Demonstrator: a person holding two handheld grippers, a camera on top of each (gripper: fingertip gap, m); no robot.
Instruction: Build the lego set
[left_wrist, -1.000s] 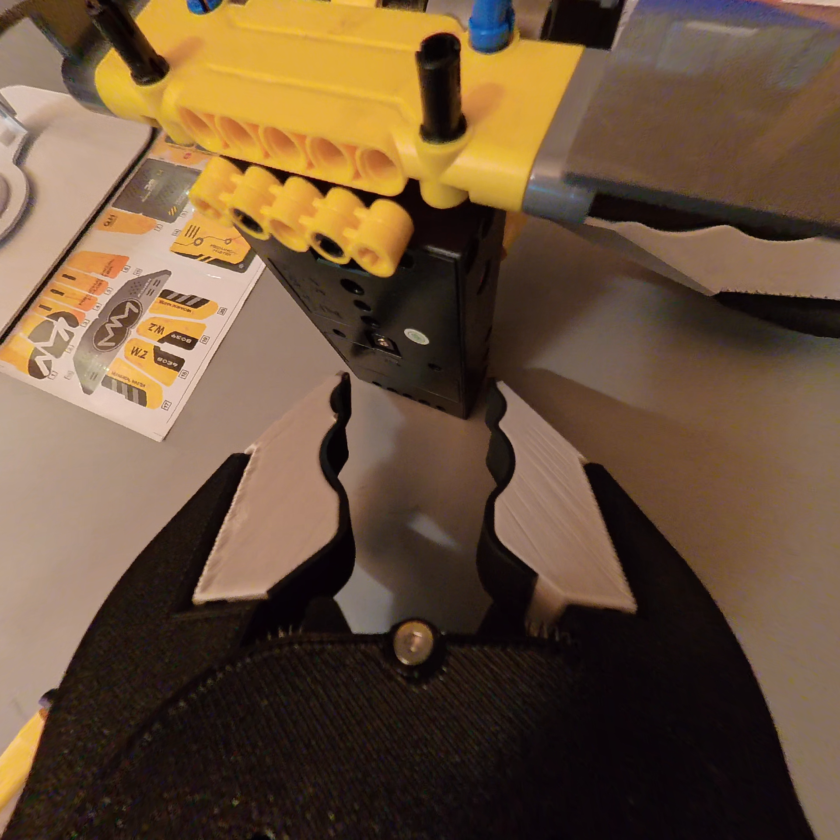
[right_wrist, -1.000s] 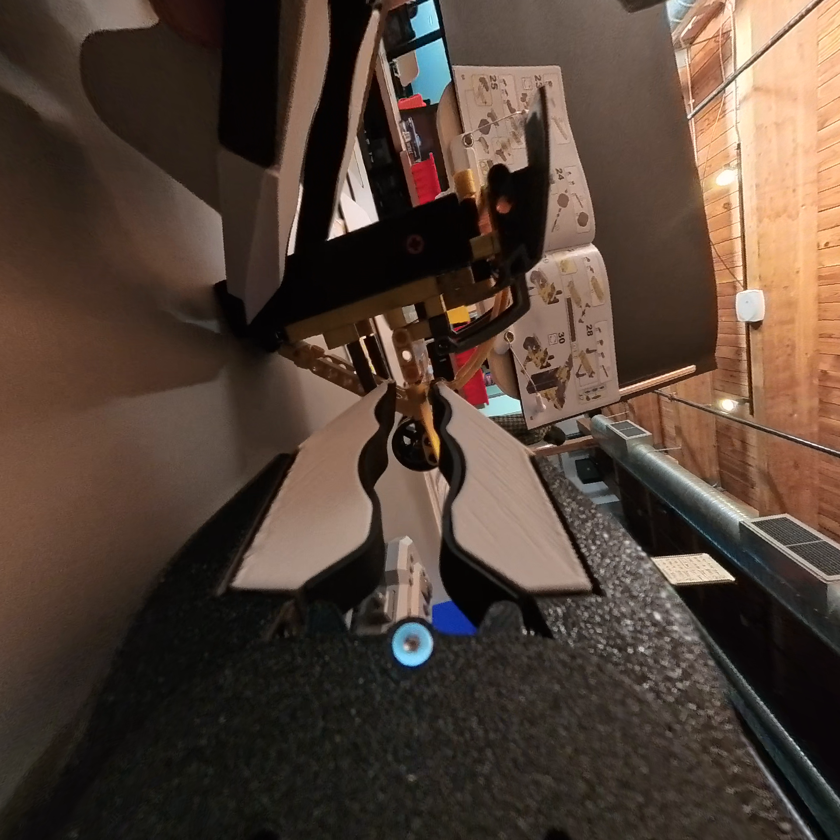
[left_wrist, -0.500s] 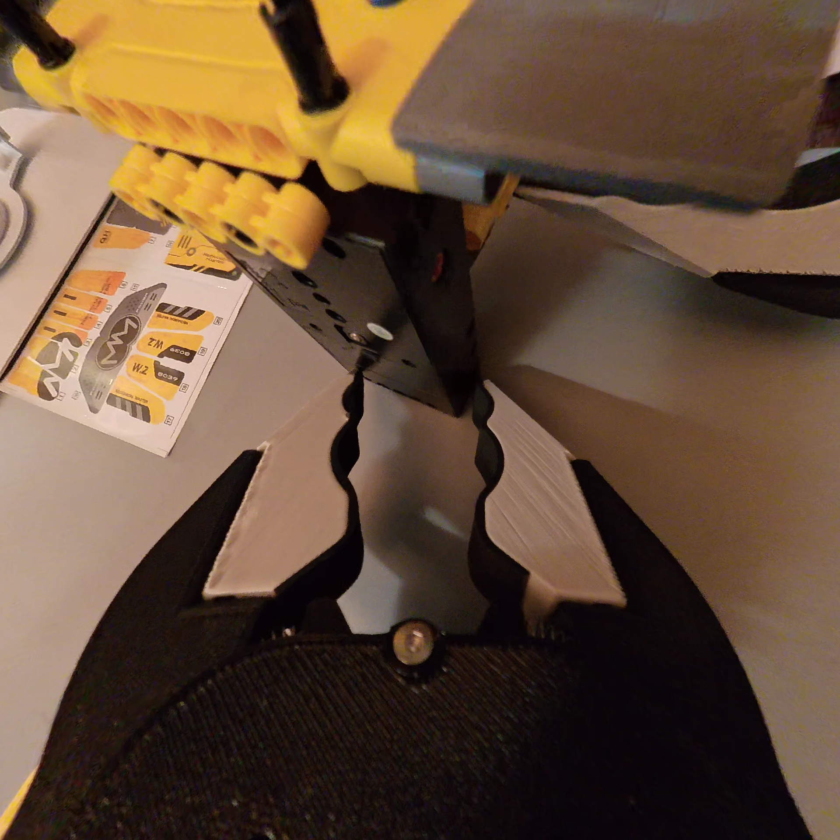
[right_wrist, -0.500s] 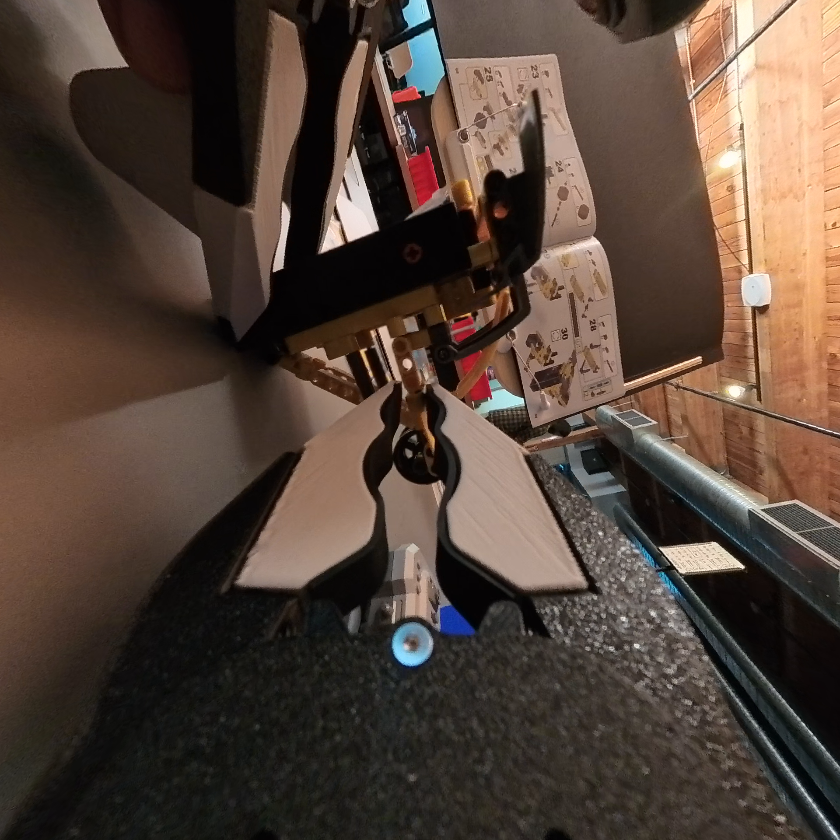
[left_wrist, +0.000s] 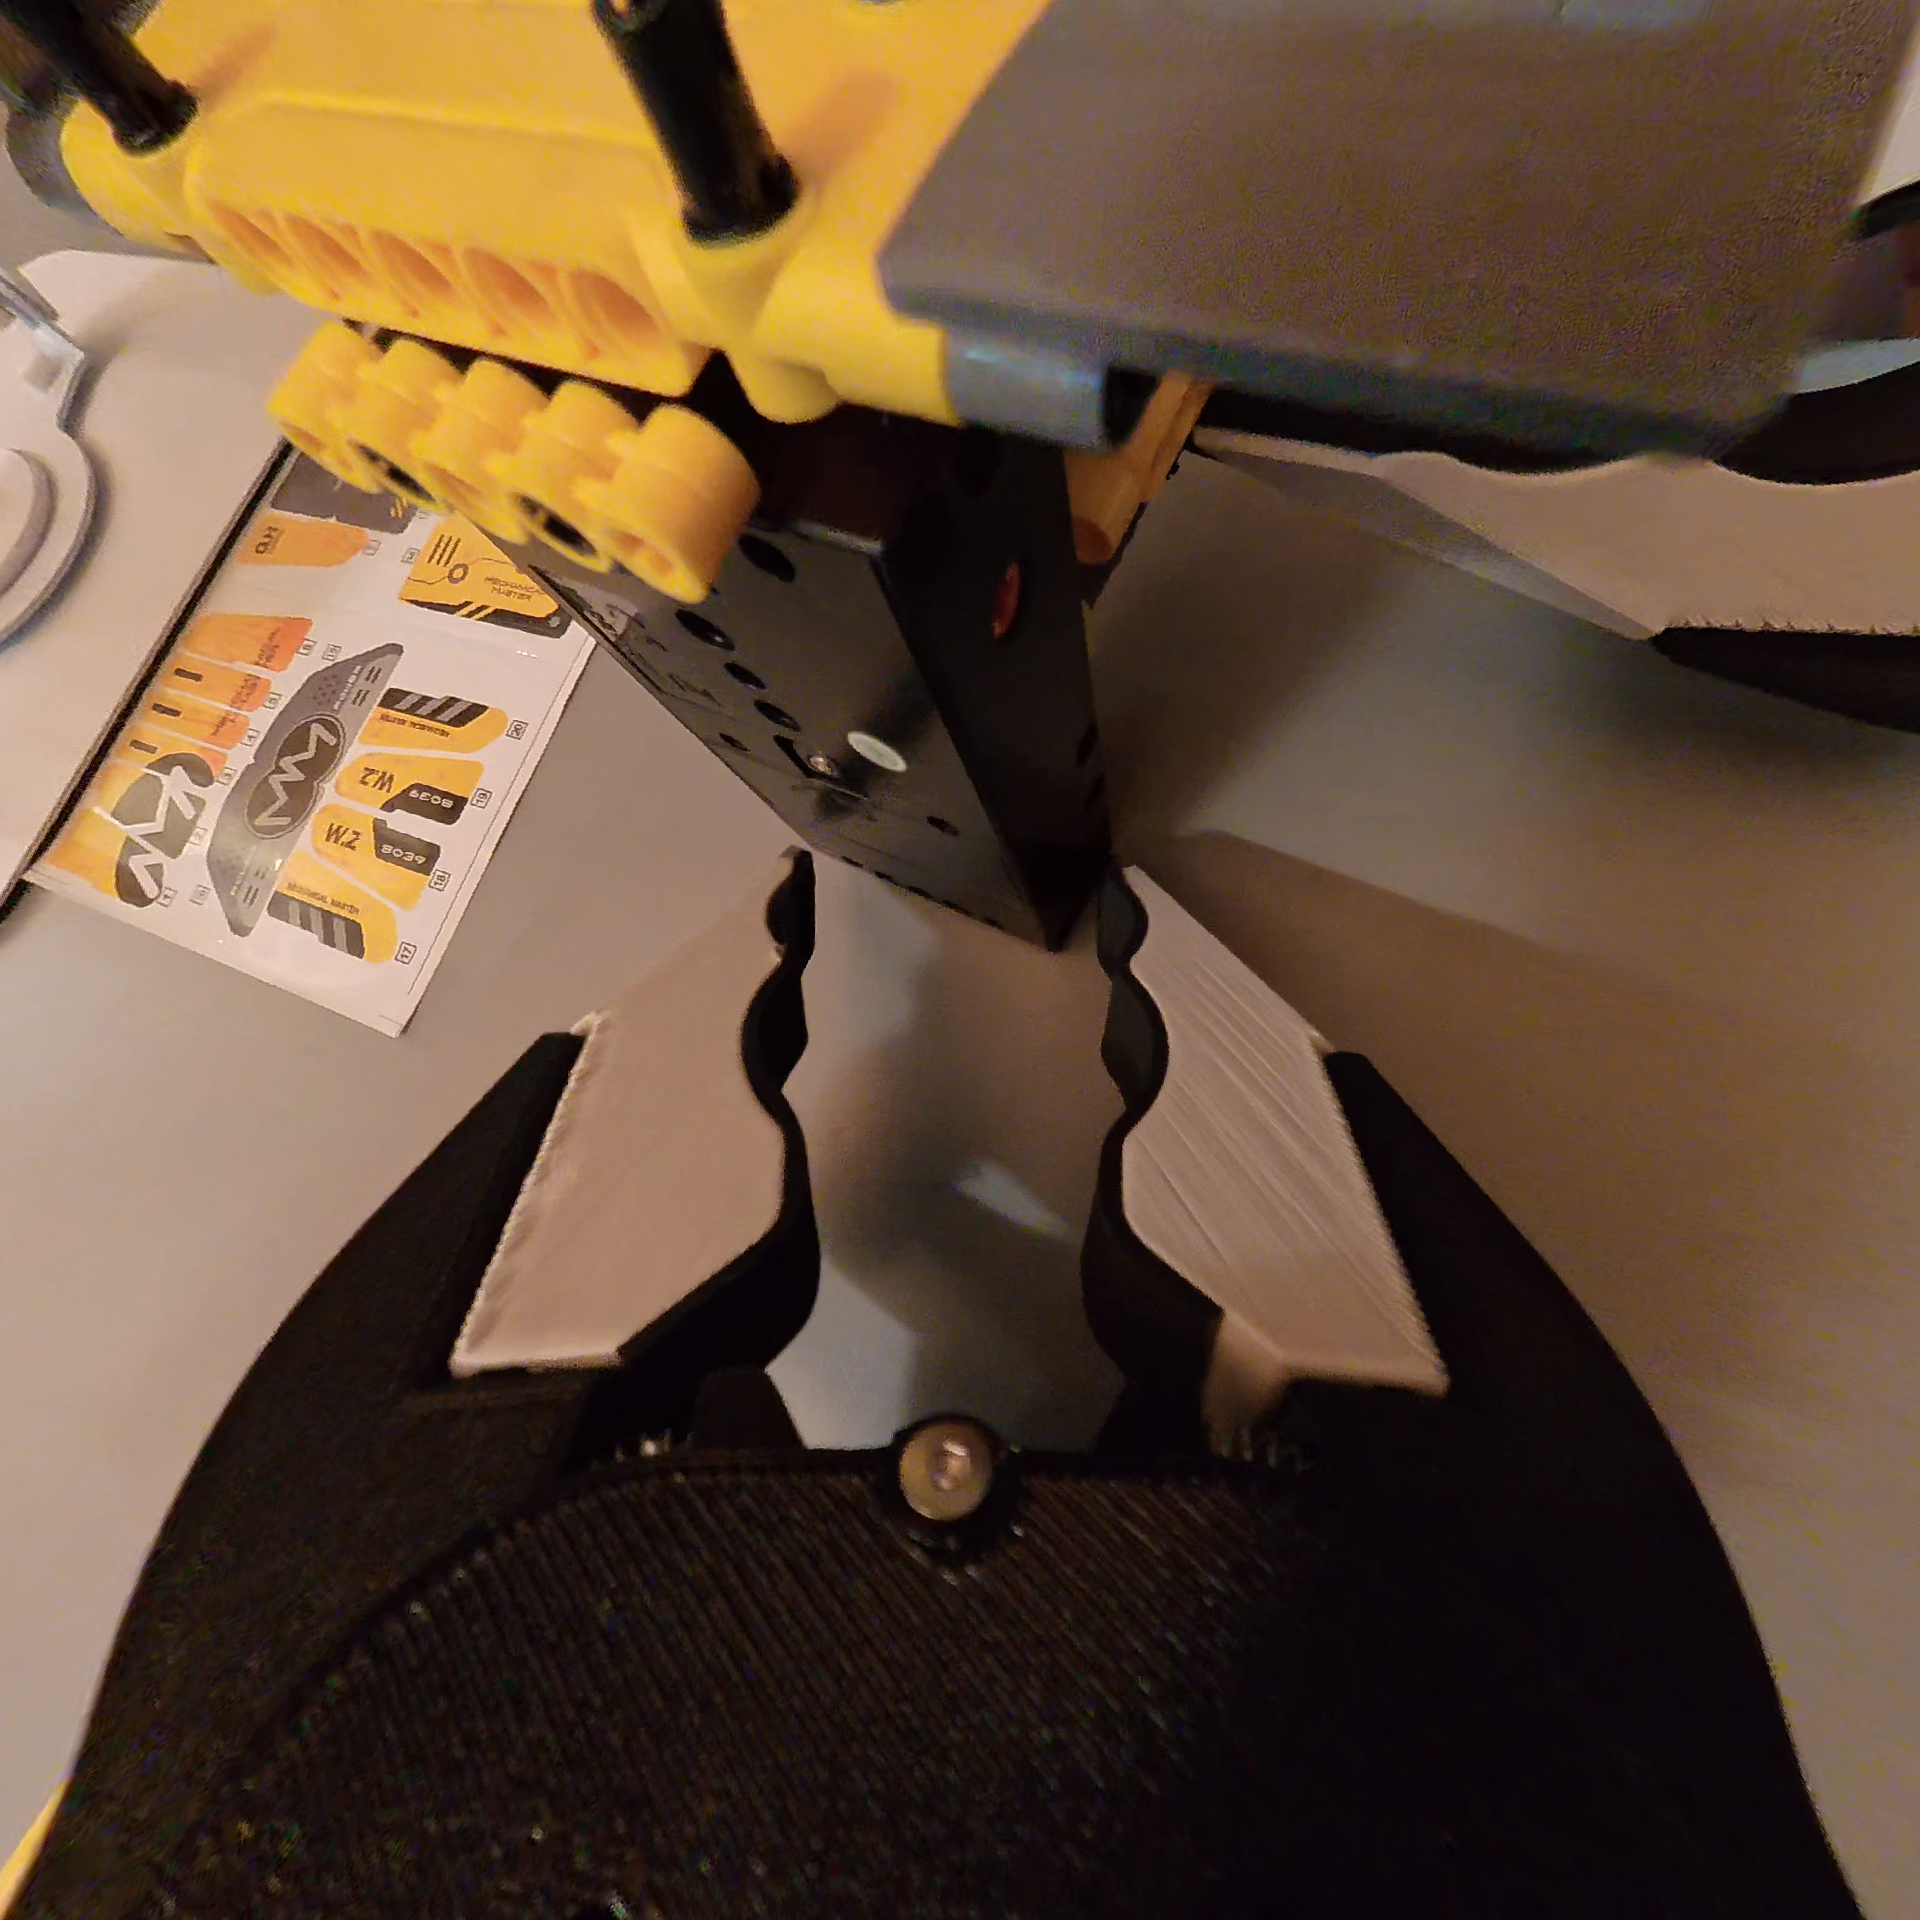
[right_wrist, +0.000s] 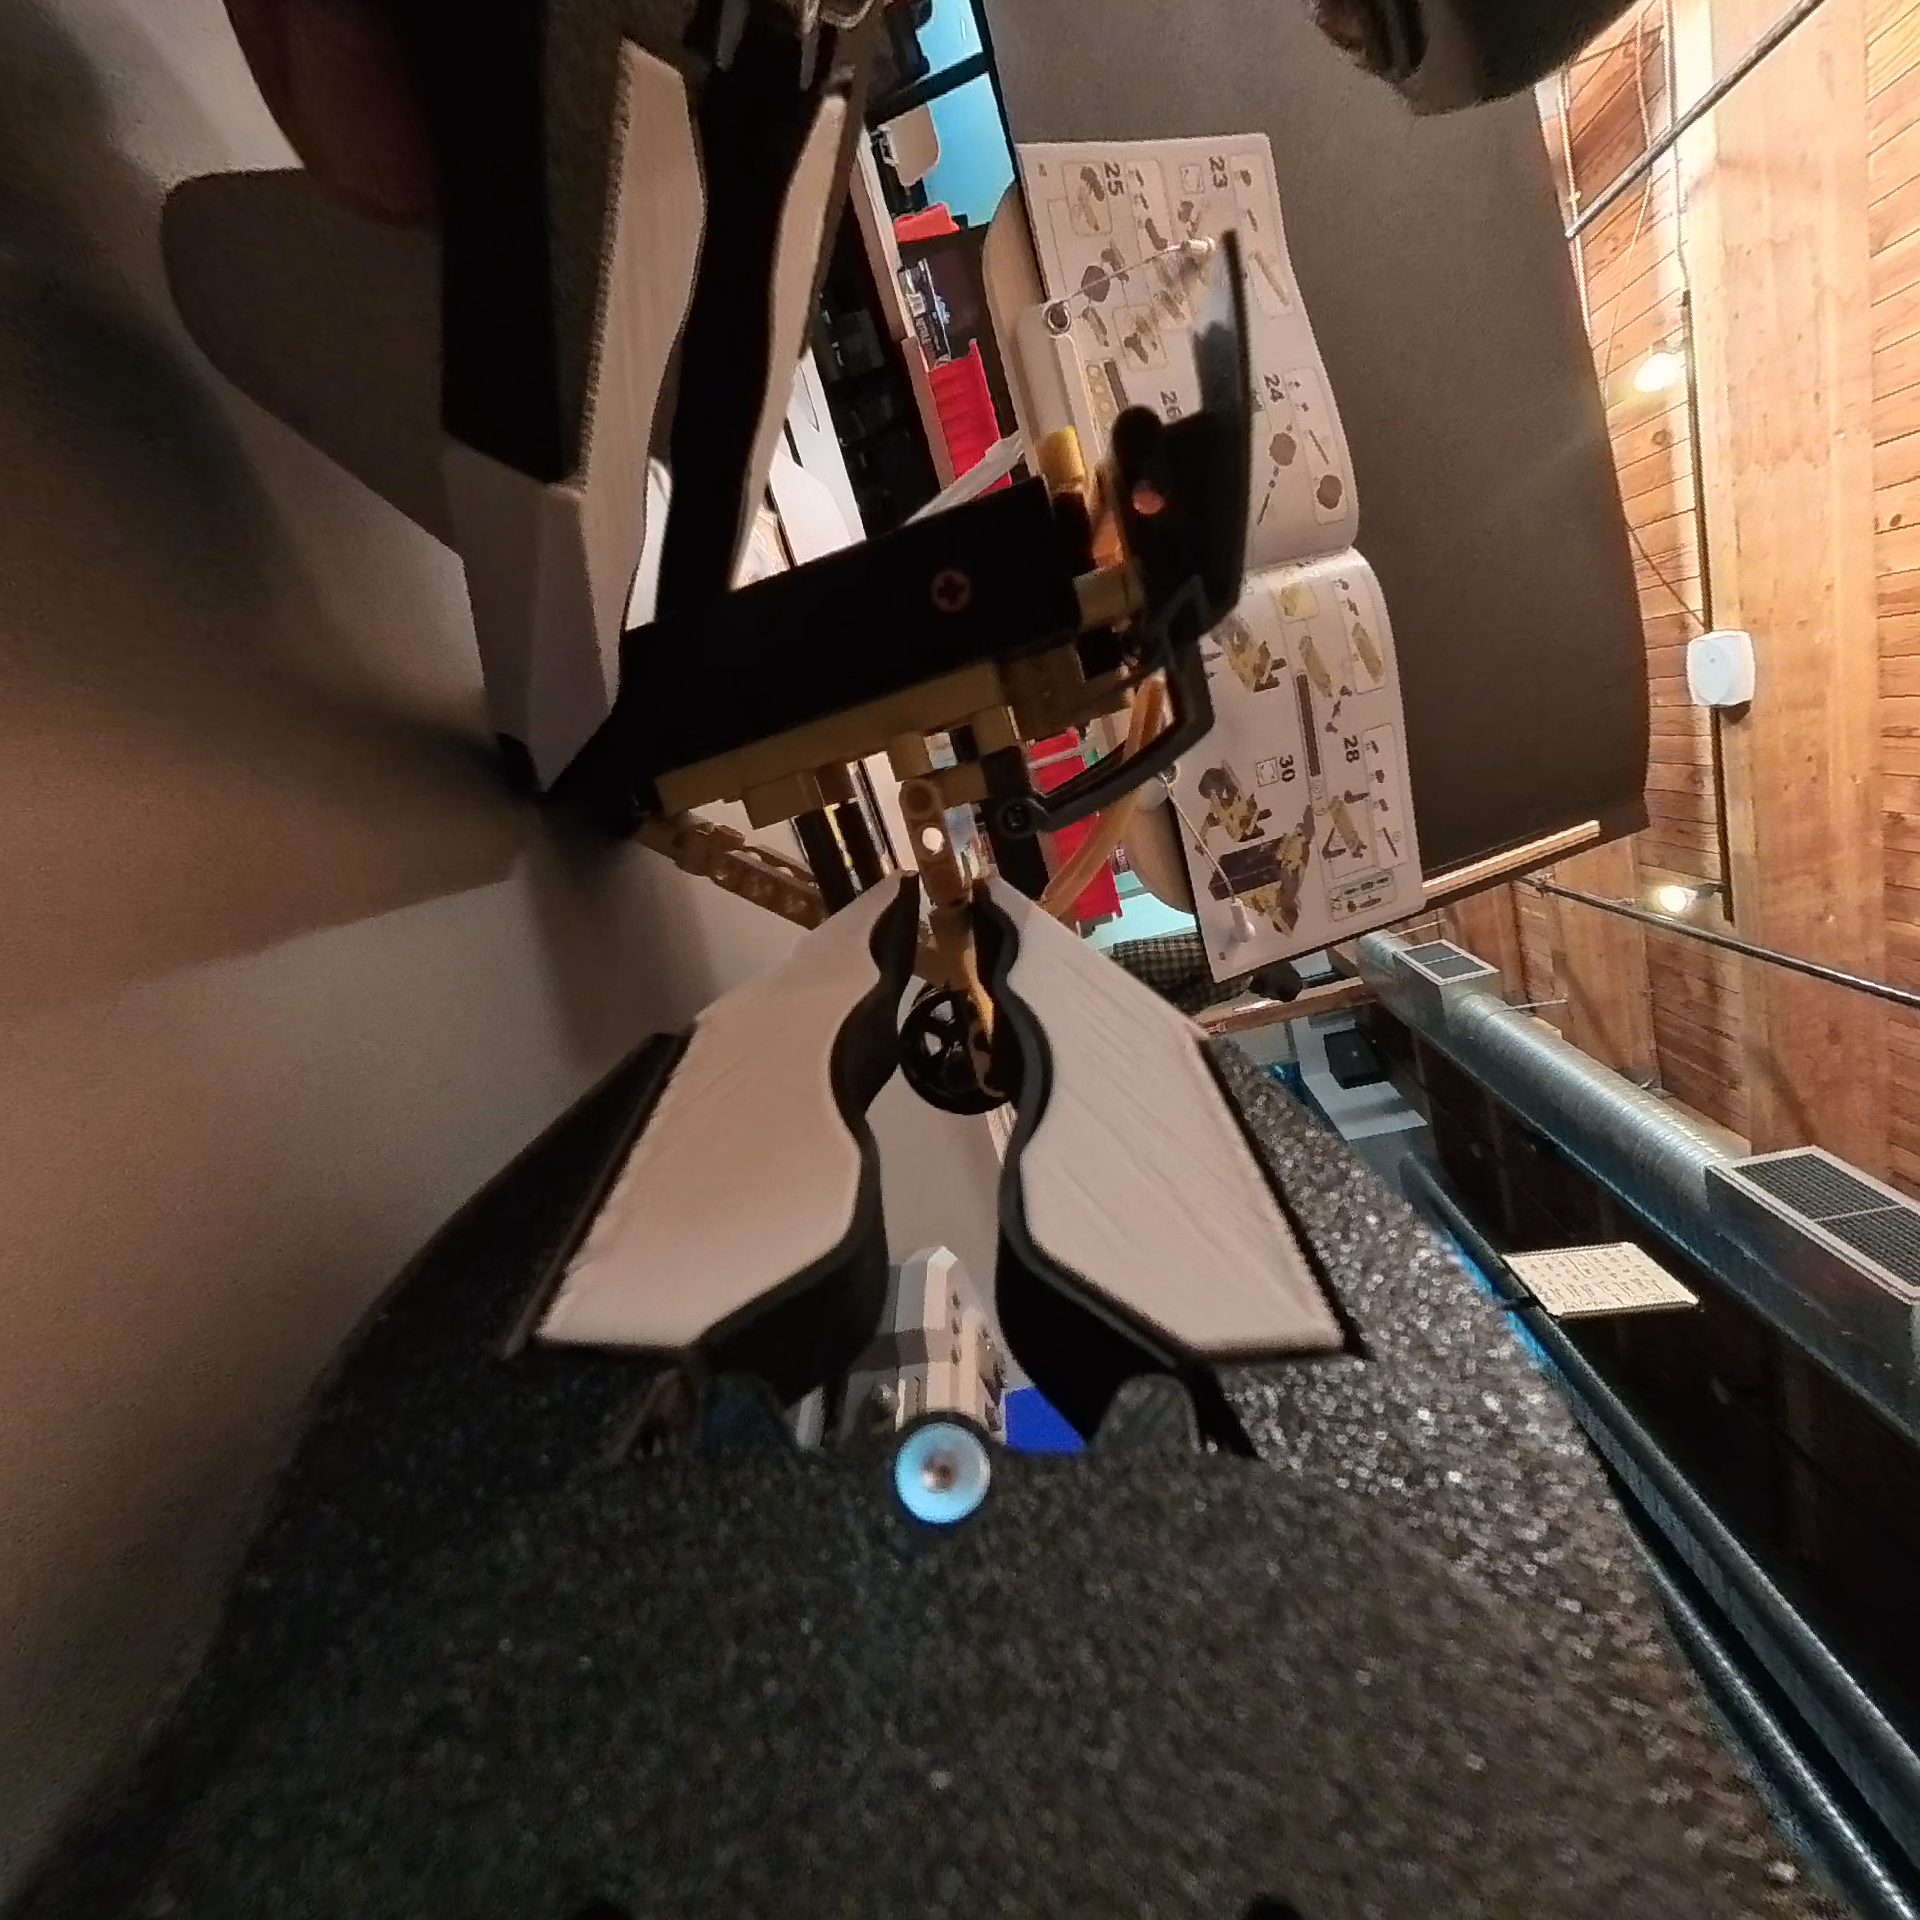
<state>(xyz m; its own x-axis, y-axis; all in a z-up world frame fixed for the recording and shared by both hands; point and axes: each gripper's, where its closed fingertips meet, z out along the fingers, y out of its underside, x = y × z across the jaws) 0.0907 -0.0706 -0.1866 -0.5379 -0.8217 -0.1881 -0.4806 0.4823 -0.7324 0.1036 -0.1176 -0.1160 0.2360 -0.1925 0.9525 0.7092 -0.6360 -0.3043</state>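
A toy-brick model is held between both grippers above the grey table (left_wrist: 1455, 1039). It has a yellow beam (left_wrist: 468, 187) with black pins, a row of yellow connectors (left_wrist: 520, 457) and a long black box (left_wrist: 831, 727). My left gripper (left_wrist: 956, 894) is shut on the lower end of the black box, whose corner sits between the fingertips. My right gripper (right_wrist: 945, 904) is shut on a thin tan beam (right_wrist: 935, 831) of the model, with a small black wheel (right_wrist: 945, 1049) between its fingers. The right gripper's fingers (left_wrist: 1558, 551) enter the left wrist view from the upper right.
A sticker sheet (left_wrist: 312, 748) lies on the table at the left, beside a white tray (left_wrist: 42, 499). An open instruction booklet (right_wrist: 1299, 727) leans on a dark board behind the model. Red bins (right_wrist: 966, 416) and a metal duct (right_wrist: 1558, 1091) are farther off. My right fingertips sit around 9 cm from my left ones.
The model has turned and come closer to the left camera; the black box now shows a corner edge. Both grippers have kept their hold.
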